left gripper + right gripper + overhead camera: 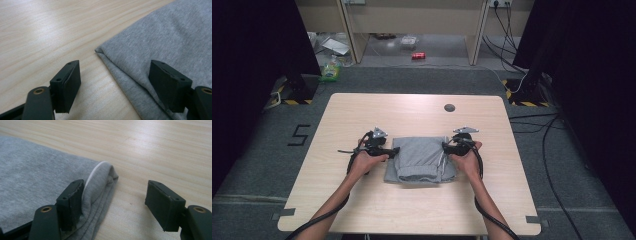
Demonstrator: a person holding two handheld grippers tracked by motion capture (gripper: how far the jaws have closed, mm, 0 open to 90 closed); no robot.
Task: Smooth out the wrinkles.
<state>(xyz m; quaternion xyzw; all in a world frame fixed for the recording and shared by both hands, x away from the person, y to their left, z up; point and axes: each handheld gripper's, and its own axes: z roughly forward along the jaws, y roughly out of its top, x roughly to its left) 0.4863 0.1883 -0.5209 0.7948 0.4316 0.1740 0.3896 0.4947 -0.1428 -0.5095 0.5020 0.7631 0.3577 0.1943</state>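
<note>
Currently, my left gripper point(388, 148) and right gripper point(447, 146) sit at opposite far corners of one folded grey garment point(421, 159), which lies mid-table point(362, 107). Both grippers' jaws stand wide apart, holding nothing; each straddles a garment edge, one jaw over cloth, the other over bare wood. I judge the step to be lining up for a grasp of both corners, probably for another fold. The next move calls for lowering and closing on every layer at once. Count: one garment, two grippers, one table, one dark round spot point(449, 107) on it.
</note>
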